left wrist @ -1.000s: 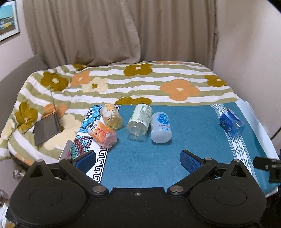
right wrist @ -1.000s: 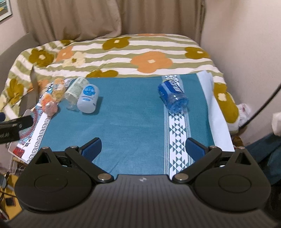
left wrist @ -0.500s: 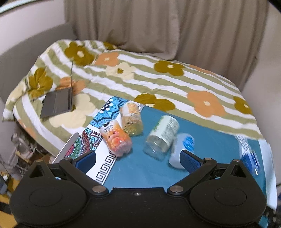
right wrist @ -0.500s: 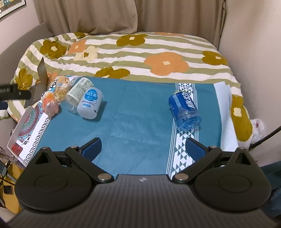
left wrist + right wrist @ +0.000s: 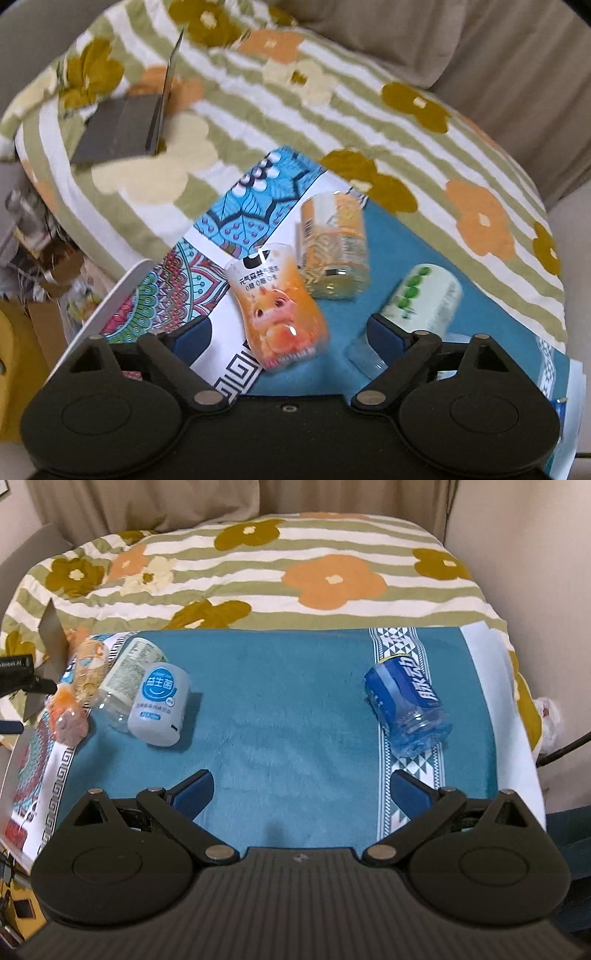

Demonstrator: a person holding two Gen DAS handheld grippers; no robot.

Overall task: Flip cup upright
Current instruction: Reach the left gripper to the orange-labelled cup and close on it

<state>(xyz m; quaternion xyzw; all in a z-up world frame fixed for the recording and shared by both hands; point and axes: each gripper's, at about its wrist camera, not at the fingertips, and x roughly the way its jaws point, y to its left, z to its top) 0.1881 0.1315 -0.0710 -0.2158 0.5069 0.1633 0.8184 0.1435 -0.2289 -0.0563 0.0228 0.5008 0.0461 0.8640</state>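
Observation:
Several cut-bottle cups lie on their sides on a teal cloth [image 5: 288, 709]. In the left wrist view an orange-peach cup [image 5: 280, 310] lies just ahead, between my open left gripper's [image 5: 288, 332] fingers. Behind it lie a yellow-labelled cup [image 5: 334, 243] and a green-and-white cup [image 5: 421, 299]. In the right wrist view a pale blue-white cup [image 5: 160, 705] lies at the left with the others beside it. A blue cup [image 5: 406, 701] lies at the right, ahead of my open, empty right gripper [image 5: 301, 794].
A patterned board [image 5: 229, 229] lies under the cloth's left edge. A dark open laptop [image 5: 122, 129] sits on the flowered bedspread [image 5: 258, 568] at far left. Curtains and walls close the back and right. Clutter lies on the floor at the left.
My left gripper has swung left and moved down close to the orange-peach cup. My right gripper has moved closer to the cloth, with the blue cup now nearer ahead at right.

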